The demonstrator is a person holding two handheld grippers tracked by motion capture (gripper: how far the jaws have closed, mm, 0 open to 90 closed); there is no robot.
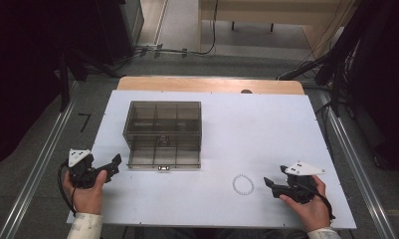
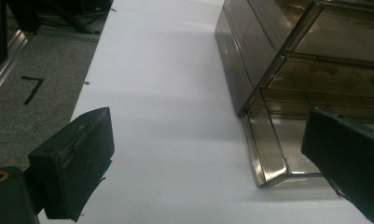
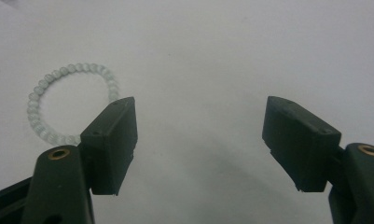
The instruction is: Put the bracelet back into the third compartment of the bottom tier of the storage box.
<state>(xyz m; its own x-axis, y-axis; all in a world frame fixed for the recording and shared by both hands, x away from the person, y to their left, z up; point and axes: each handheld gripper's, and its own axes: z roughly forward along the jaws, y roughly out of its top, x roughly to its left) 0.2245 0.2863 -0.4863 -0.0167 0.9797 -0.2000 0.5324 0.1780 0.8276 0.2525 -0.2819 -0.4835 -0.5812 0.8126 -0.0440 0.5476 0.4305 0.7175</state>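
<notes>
Dim room, dark at the edges; the white bench is evenly lit, seemingly from overhead. Soft shadows lie under the box. Gripper views are slightly soft, grainy.

One readable sign: a black angular tape mark shaped like the numeral 7, stuck on the grey speckled floor left of the white worktop. The same mark shows small in the high view, beside the worktop's left edge. No labels, brands or lettering legible anywhere else.
</notes>
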